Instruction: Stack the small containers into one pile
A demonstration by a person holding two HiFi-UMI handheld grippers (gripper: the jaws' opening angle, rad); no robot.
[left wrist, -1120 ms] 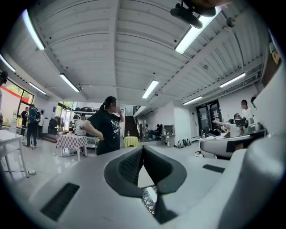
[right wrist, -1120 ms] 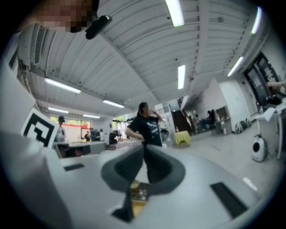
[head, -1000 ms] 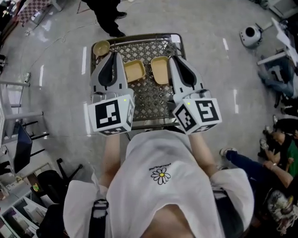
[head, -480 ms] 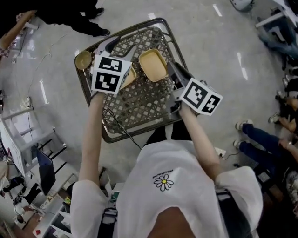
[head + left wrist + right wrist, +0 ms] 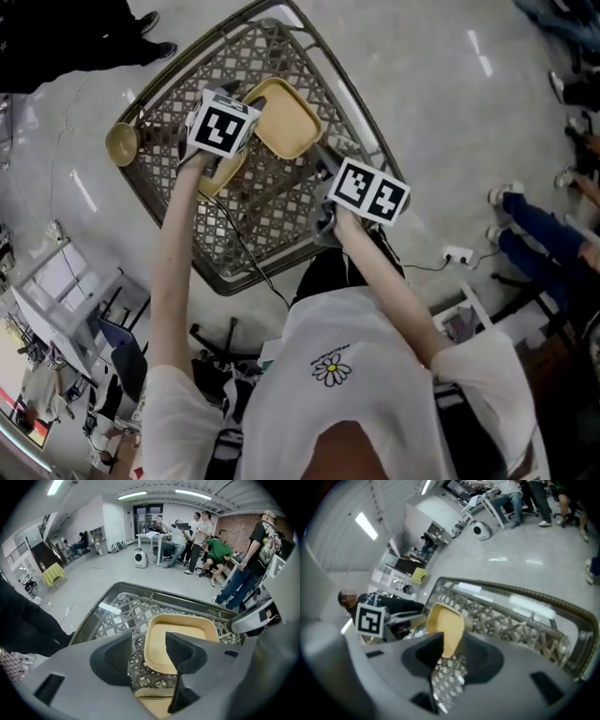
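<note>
Two square tan containers and a small round bowl (image 5: 122, 142) lie on a wicker table (image 5: 246, 246). My left gripper (image 5: 220, 150) hangs open over the nearer square container (image 5: 223, 176), whose rim shows low between its jaws (image 5: 152, 700); nothing is gripped. The other square container (image 5: 281, 117) rests just beyond it (image 5: 180, 641). My right gripper (image 5: 317, 157) reaches that container from the right. Its near edge (image 5: 445, 623) sits between the right gripper's (image 5: 451, 641) jaws, which stand apart with wicker showing in the gap.
The table's raised rim (image 5: 140, 590) runs round the wicker top. A cable (image 5: 246, 258) trails off the near edge. People stand and sit on the grey floor (image 5: 220, 550) beyond the table, and legs (image 5: 525, 220) show at the right.
Both grippers have moved from near my body out over the table to the two square containers. The left one now sits over the left container, the right at the other's edge.
</note>
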